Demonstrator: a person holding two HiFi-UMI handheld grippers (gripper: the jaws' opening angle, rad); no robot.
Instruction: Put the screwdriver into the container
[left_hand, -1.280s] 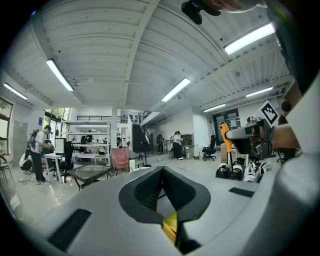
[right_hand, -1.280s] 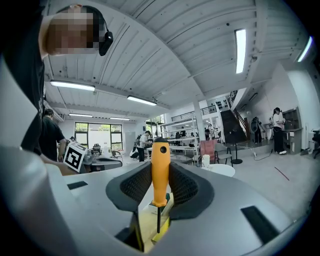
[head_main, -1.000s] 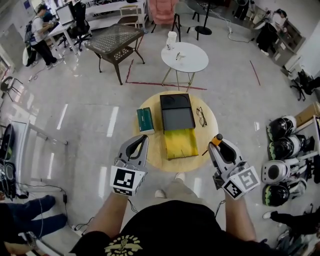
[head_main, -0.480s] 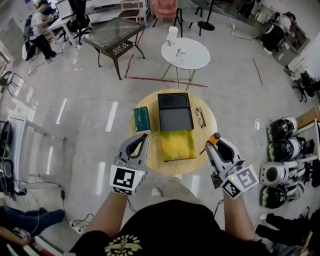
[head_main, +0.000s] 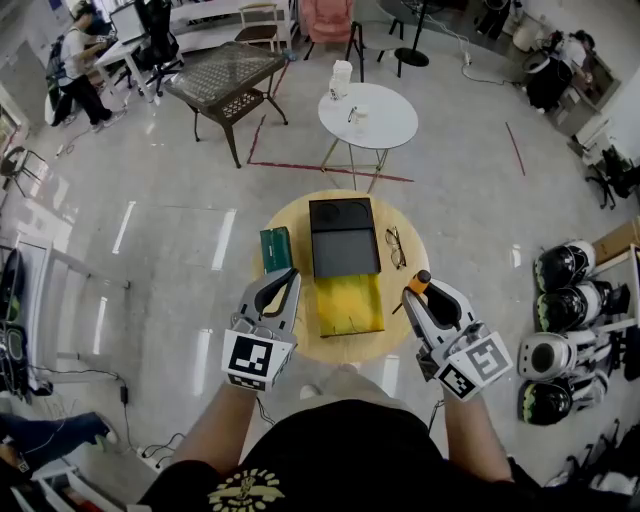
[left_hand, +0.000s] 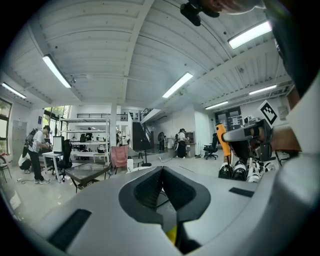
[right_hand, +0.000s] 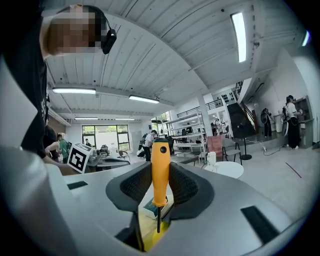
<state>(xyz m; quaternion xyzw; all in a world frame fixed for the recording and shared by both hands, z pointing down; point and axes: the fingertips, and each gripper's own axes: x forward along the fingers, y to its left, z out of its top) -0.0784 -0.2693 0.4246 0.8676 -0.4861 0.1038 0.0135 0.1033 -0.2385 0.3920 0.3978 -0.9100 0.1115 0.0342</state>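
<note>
Big open workshop floor (head_main: 150, 230), shiny and pale, and right in the middle of it sits the round wooden table (head_main: 295, 222). Beyond it there's a white round table (head_main: 385, 125), and off to the far left a dark glass-topped table (head_main: 225, 75). A row of helmets (head_main: 560, 300) lines the right edge of the head view.

On the wooden table, centre stage, is the container (head_main: 343, 240): a black box, with a yellow section (head_main: 348, 305) lying flush against its near edge. A green box (head_main: 275, 250) lies just beside the container's left side, and a pair of glasses (head_main: 396, 247) lies just beside its right.

Now the grippers, both held low at the table's near rim. The left gripper (head_main: 290, 272) hangs over the near-left edge, close to the green box. Its own view shows the two jaws brought together at the tips with nothing between them.

Over on the other side, the right gripper (head_main: 420, 290) has its jaws clamped on the screwdriver (head_main: 424, 280). In the right gripper view the orange handle stands upright between the ribbed pads (right_hand: 182, 187). The thin dark shaft (right_hand: 158, 220) runs down from it towards the yellow section below.

So the screwdriver is in the air at the table's near-right edge, to the right of the yellow section and outside the container.
</note>
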